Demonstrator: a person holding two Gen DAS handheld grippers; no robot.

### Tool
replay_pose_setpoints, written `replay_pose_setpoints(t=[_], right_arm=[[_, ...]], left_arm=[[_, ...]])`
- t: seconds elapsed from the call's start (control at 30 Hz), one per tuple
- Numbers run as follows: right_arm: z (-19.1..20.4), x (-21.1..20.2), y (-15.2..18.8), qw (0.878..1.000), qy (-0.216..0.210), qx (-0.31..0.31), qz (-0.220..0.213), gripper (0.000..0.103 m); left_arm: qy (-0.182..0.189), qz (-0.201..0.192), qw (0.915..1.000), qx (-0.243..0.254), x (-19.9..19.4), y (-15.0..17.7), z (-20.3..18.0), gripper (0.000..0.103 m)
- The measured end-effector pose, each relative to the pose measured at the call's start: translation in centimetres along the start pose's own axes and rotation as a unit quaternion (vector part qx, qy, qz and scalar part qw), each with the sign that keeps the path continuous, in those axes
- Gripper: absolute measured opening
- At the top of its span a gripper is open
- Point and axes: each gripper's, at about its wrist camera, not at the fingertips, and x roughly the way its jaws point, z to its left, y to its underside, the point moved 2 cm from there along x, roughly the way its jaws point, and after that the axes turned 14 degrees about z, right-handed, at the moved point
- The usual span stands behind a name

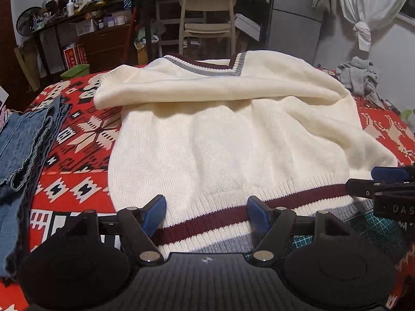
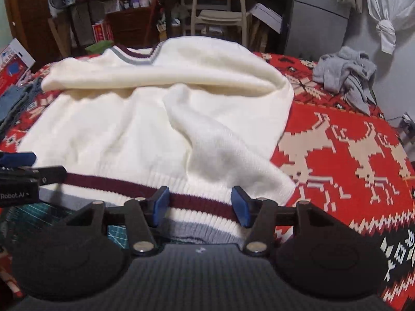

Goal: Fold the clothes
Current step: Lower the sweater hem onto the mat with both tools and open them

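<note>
surface: red patterned blanket [image 1: 77, 140] | on it: cream sweater [image 1: 220, 142], jeans [image 1: 23, 140], grey garment [image 2: 345, 75]

The sweater [image 1: 233, 140] is a soft, matt cream knit with a ribbed hem. Under it lies a woven patterned blanket [image 2: 337, 140], also matt. Folded jeans [image 1: 23, 140] are rough denim. The chair [image 1: 207, 7] looks like smooth pale wood.

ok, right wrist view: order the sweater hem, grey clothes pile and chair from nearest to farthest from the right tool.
1. Sweater hem: between the open fingers of the right tool.
2. Grey clothes pile: far right, on the blanket.
3. Chair: behind the bed, top centre.
</note>
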Motion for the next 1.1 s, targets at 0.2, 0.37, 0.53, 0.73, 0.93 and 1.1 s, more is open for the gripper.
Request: replay_pose_setpoints(t=[0.2, 0.37, 0.53, 0.73, 0.93, 1.1], right_arm=[[0.6, 0.3, -0.3, 1.0, -0.008, -0.006, 0.018, 0.079], [2.0, 0.9, 0.0, 0.999, -0.017, -0.04, 0.029, 0.1], [2.0, 0.9, -0.1, 0.999, -0.015, -0.033, 0.033, 0.102], [2.0, 1.0, -0.3, 0.999, -0.012, -0.025, 0.039, 0.102], [2.0, 1.1, -0.5, 0.999, -0.008, -0.018, 0.044, 0.102], [1.9, 1.2, -0.8, 0.998, -0.014, -0.023, 0.052, 0.102]], left_arm=[[-0.007, 0.011, 0.9999, 0.007, 0.7, 0.0, -0.1, 0.097], [-0.003, 0.012, 0.9999, 0.011, 0.8, -0.1, -0.2, 0.103], [-0.003, 0.015, 0.9998, 0.009, 0.8, -0.1, -0.3, 0.103], [0.004, 0.045, 0.9986, 0.026, 0.9, -0.7, -0.3, 0.103], [0.004, 0.059, 0.9977, 0.033, 1.0, -1.0, -0.3, 0.103], [0.007, 0.07, 0.997, 0.034, 1.1, -1.3, -0.3, 0.103]])
